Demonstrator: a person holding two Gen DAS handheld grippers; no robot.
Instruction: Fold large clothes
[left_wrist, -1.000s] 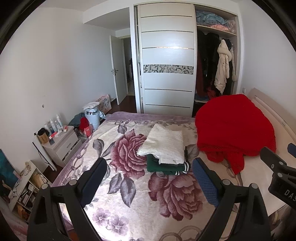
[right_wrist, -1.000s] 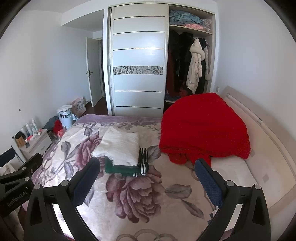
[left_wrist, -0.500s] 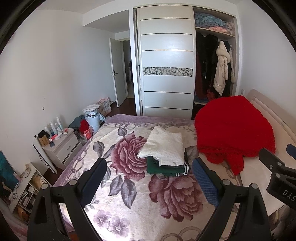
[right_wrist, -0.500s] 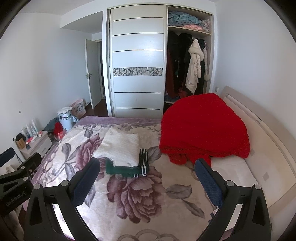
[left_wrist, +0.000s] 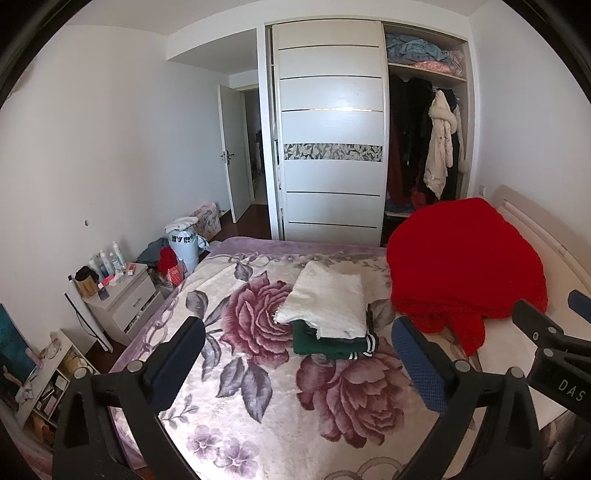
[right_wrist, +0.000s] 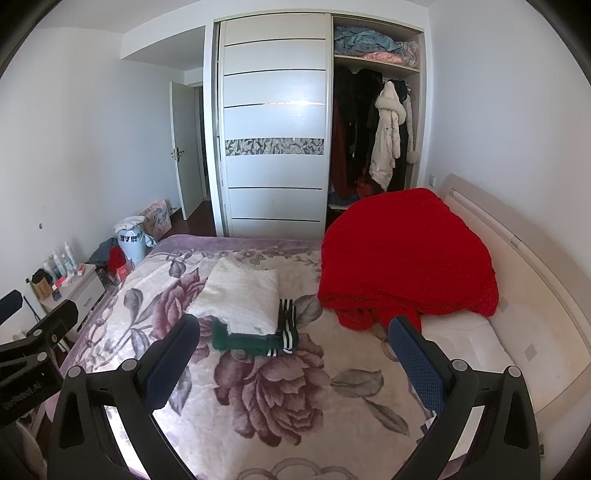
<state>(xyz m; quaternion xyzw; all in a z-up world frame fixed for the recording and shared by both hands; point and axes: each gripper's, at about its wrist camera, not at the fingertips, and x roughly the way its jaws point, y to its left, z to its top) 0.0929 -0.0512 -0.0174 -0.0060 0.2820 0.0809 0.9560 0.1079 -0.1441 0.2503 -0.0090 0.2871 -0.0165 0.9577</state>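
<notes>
A folded white garment (left_wrist: 325, 306) lies on top of a folded green one with striped cuffs (left_wrist: 328, 343) in the middle of the floral bedspread (left_wrist: 332, 406). A big red knitted piece (left_wrist: 465, 266) is heaped at the head of the bed on the right. My left gripper (left_wrist: 295, 328) hovers over the bed short of the stack, its jaws opening with nothing between them. My right gripper (right_wrist: 293, 323) is open and empty too, facing the white garment (right_wrist: 240, 299), the green one (right_wrist: 243, 339) and the red heap (right_wrist: 402, 258).
A white nightstand (left_wrist: 122, 295) with bottles stands left of the bed, with bags and a white bin (left_wrist: 183, 243) behind it. A wardrobe (left_wrist: 332, 147) with hanging coats fills the far wall. The headboard (right_wrist: 517, 258) runs along the right side.
The bed and the stack sit a little lower in the left wrist view, and the left jaws stand slightly wider. No garment has moved.
</notes>
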